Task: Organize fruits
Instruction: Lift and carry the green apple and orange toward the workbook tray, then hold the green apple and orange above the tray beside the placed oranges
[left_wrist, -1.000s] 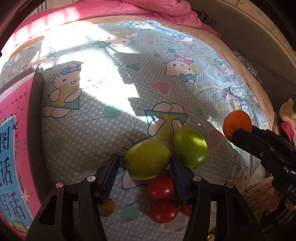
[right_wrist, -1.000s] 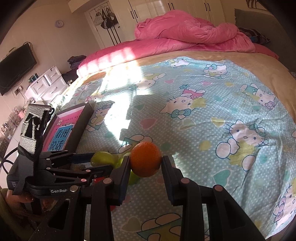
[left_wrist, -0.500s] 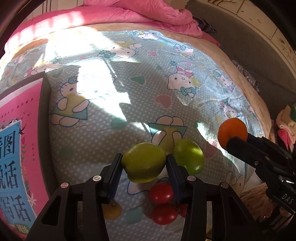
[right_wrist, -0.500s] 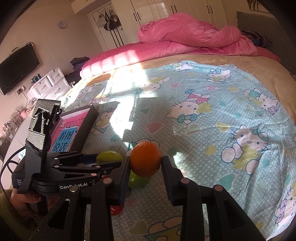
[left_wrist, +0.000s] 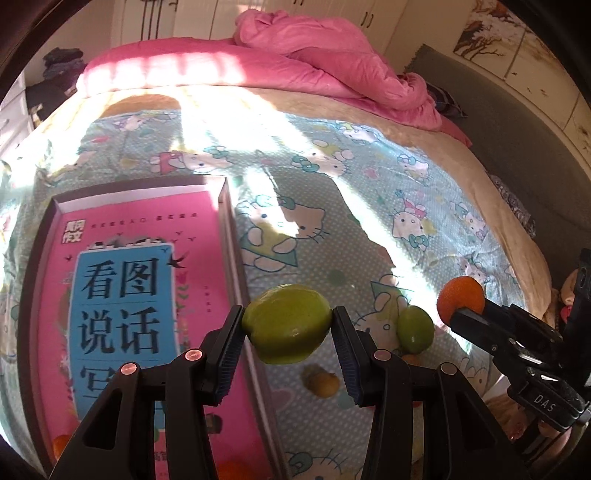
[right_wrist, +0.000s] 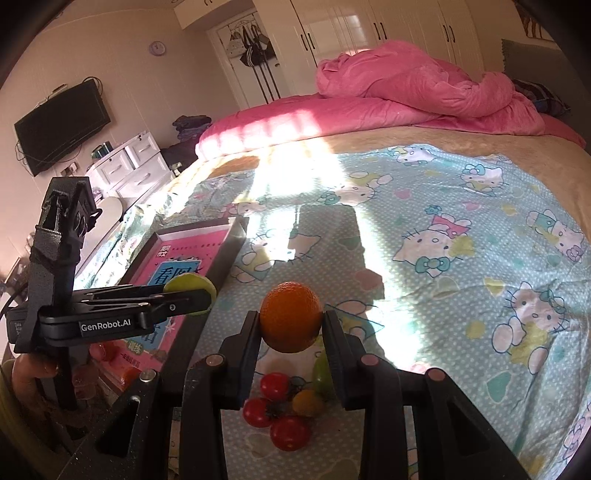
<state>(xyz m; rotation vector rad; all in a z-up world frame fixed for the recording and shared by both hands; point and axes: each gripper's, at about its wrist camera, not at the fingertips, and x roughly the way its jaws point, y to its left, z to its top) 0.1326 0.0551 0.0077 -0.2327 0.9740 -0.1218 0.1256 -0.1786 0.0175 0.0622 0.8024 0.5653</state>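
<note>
Left gripper (left_wrist: 288, 325) is closed partway on a large green fruit (left_wrist: 287, 324), both pads touching its sides, fruit held clear of the bedsheet (left_wrist: 369, 206) just beside the right wall of the dark tray (left_wrist: 231, 236). Right gripper (right_wrist: 291, 322) is clamped on an orange (right_wrist: 290, 321) the same way, pads on both flanks, held above the loose fruit pile. On the sheet under it: three red tomatoes (right_wrist: 275, 386), a small yellow-orange fruit (right_wrist: 308, 402) and a second green fruit (right_wrist: 320, 373), the latter mostly hidden behind the right finger. From the left wrist view that second green fruit sits on the sheet near the right gripper's tip, with the yellow-orange one below between the left fingers; tomatoes are blocked there by the gripper body. Tray holds a pink book (left_wrist: 140, 280) with a blue title panel. Orange-red shapes at the tray's near end are cut off by the gripper and the frame edge, can't tell what they are. Pink duvet (right_wrist: 424, 96) bunched at the far end of the bed.
</note>
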